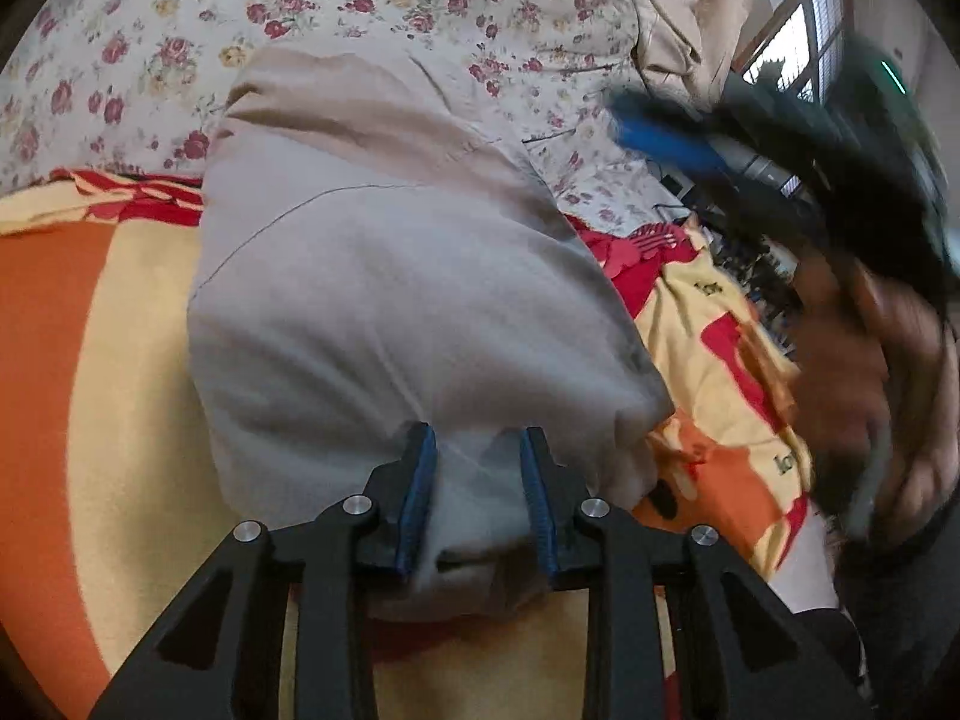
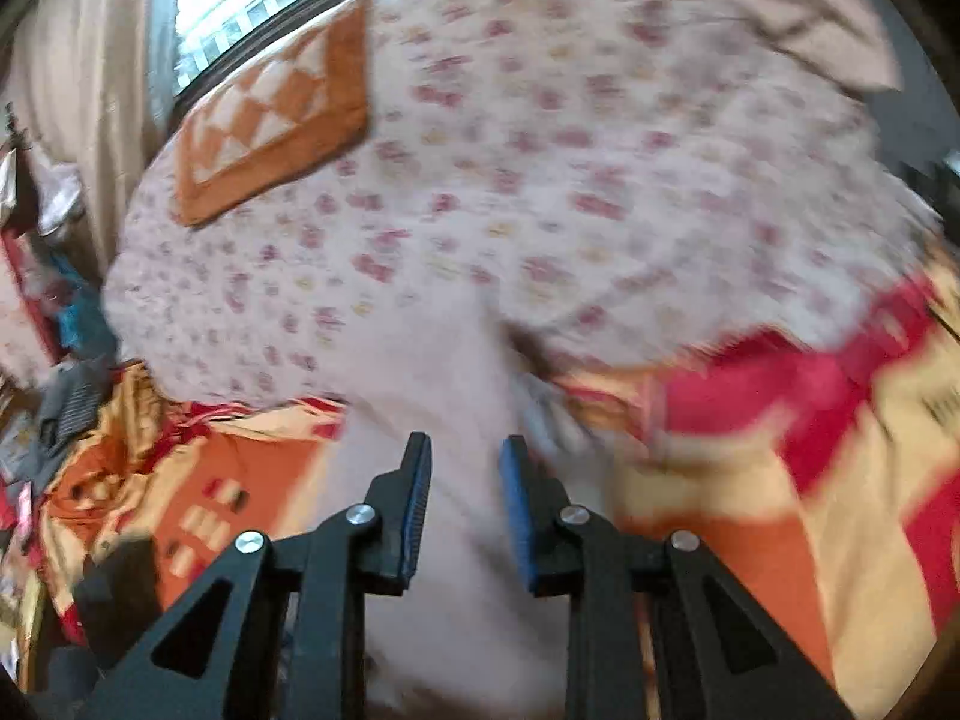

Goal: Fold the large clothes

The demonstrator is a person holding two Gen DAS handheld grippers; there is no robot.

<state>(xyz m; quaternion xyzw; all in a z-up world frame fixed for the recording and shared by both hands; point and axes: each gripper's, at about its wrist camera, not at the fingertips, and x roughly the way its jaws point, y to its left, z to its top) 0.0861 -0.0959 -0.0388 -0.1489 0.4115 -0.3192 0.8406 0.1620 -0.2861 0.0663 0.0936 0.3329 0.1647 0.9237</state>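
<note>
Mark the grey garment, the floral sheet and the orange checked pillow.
grey garment (image 1: 372, 300): left wrist view, middle of its folded body.
floral sheet (image 1: 150, 42): left wrist view, bare printed part beyond the garment.
orange checked pillow (image 2: 270, 120): right wrist view, its checked centre.

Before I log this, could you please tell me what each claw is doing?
Left claw: closed on the grey garment.
Right claw: closed on pale cloth.
</note>
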